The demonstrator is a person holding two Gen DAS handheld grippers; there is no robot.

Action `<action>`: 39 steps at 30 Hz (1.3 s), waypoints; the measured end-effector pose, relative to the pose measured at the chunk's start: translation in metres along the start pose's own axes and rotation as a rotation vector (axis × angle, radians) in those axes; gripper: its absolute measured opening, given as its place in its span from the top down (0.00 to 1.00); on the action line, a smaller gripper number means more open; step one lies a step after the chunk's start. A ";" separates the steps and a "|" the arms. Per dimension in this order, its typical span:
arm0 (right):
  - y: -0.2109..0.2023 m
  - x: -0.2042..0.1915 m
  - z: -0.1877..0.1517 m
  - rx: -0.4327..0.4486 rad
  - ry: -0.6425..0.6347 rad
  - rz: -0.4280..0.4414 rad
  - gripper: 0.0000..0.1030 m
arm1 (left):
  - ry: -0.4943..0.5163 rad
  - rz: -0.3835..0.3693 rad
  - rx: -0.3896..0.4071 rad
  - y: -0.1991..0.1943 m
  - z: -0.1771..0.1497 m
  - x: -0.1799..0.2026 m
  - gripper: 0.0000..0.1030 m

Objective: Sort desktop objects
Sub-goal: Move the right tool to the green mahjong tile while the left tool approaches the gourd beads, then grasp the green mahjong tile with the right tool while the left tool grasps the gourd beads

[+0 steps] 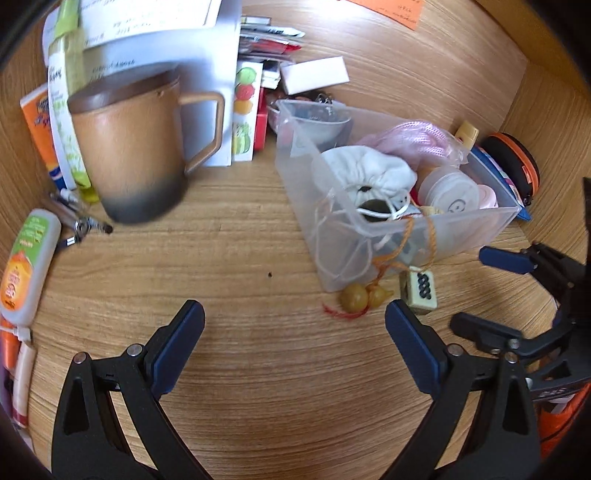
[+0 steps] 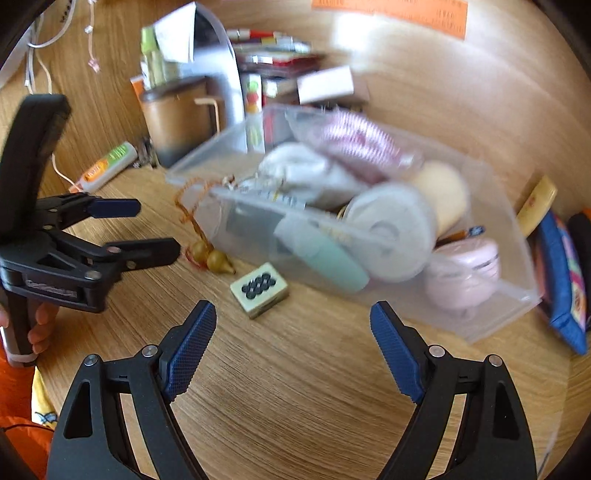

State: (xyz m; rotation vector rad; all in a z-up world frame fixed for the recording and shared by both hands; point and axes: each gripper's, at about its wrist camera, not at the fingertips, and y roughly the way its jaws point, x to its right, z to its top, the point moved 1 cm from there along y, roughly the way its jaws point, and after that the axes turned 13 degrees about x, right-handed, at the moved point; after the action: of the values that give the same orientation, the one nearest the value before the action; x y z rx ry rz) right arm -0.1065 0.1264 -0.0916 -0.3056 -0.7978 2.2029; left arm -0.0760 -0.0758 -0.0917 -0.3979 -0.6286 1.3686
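Both claws hang over a wooden desk (image 1: 229, 243) crowded with small things, and neither has hold of anything.

The left claw (image 1: 295, 317) has its jaws spread wide, with only bare wood between its blue pads. The right claw (image 2: 293, 321) is spread just as wide and is empty too; in the left wrist view it shows at the right edge, jaws apart, near the end of the bin.

A clear plastic bin (image 1: 295, 155) sits in the middle of the desk, packed full. Inside lie a white cloth pouch (image 1: 369, 166) with drawstrings, a pink knitted piece (image 1: 410, 136), a round white lidded jar (image 1: 452, 192) and a pink round case (image 2: 469, 273). An orange cord (image 1: 410, 236) trails over the front wall of the bin and down to a small gourd charm (image 1: 364, 295) that lies on the desk just beside the bin's corner.

A mahjong tile (image 1: 421, 290) with black dots rests on the desk next to the charm, close to the bin wall and just ahead of the left claw's right finger. In the right wrist view the tile (image 2: 260, 290) lies ahead of that claw's left finger, not touching it.

Left of the bin stands a brown mug (image 1: 136, 147) with a lid, upright, in front of a stack of papers (image 1: 155, 29) and boxes. A tube (image 1: 22, 266) lies on the desk near the left edge.
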 end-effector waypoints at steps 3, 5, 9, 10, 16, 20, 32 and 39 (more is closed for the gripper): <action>0.011 -0.002 -0.004 -0.029 0.011 -0.010 0.19 | -0.016 -0.014 -0.002 -0.001 -0.004 -0.004 0.03; 0.016 -0.005 -0.005 -0.042 0.016 -0.015 0.19 | -0.020 -0.011 -0.010 0.001 -0.005 -0.005 0.04; 0.023 -0.016 -0.006 -0.047 -0.008 -0.024 0.23 | -0.042 -0.024 -0.012 0.001 -0.006 -0.008 0.04; 0.023 -0.019 -0.006 -0.046 -0.023 -0.033 0.25 | -0.049 -0.031 -0.010 0.000 -0.006 -0.010 0.04; 0.027 -0.030 -0.005 -0.035 -0.065 -0.052 0.38 | -0.056 -0.033 -0.015 0.000 -0.007 -0.011 0.04; 0.029 -0.025 -0.005 -0.036 -0.036 -0.020 0.40 | -0.038 -0.021 -0.018 0.002 -0.008 -0.009 0.03; 0.024 -0.013 -0.004 -0.022 -0.013 0.051 0.63 | -0.016 0.033 -0.029 0.003 -0.011 0.003 0.03; -0.004 0.015 -0.008 0.017 -0.018 0.068 0.63 | -0.006 0.055 -0.016 0.009 -0.009 0.024 0.03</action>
State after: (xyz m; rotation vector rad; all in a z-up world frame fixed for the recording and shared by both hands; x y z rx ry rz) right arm -0.1106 0.1431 -0.0946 -0.3086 -0.7885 2.2775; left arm -0.0754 -0.0500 -0.0992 -0.4268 -0.6379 1.4182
